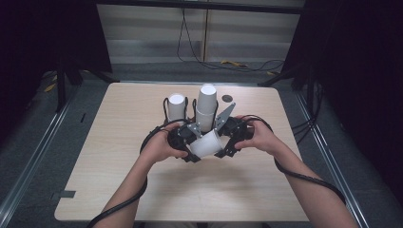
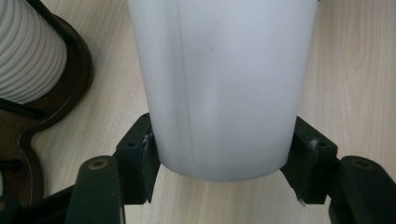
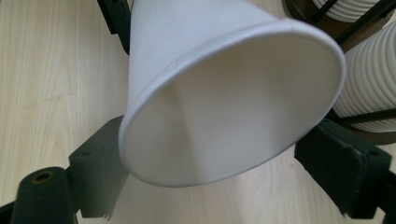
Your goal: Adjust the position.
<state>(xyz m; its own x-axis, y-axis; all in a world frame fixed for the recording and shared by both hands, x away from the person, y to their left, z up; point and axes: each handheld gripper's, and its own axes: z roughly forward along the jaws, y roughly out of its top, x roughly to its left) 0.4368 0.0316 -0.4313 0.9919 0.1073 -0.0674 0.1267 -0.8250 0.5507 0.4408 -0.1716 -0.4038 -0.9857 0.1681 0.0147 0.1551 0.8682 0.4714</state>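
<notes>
Cup clamped by left gripper — right gripper straddles its rim, grip unclear.

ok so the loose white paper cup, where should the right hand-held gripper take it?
Probably by the wall just below the rim. The paper cup lies tilted on its side, its narrow base end clamped in the left hand-held gripper, and its open mouth faces the right hand-held gripper. Come in from the mouth side, jaws straddling the rim, and close gently: thin paper dents.
</notes>
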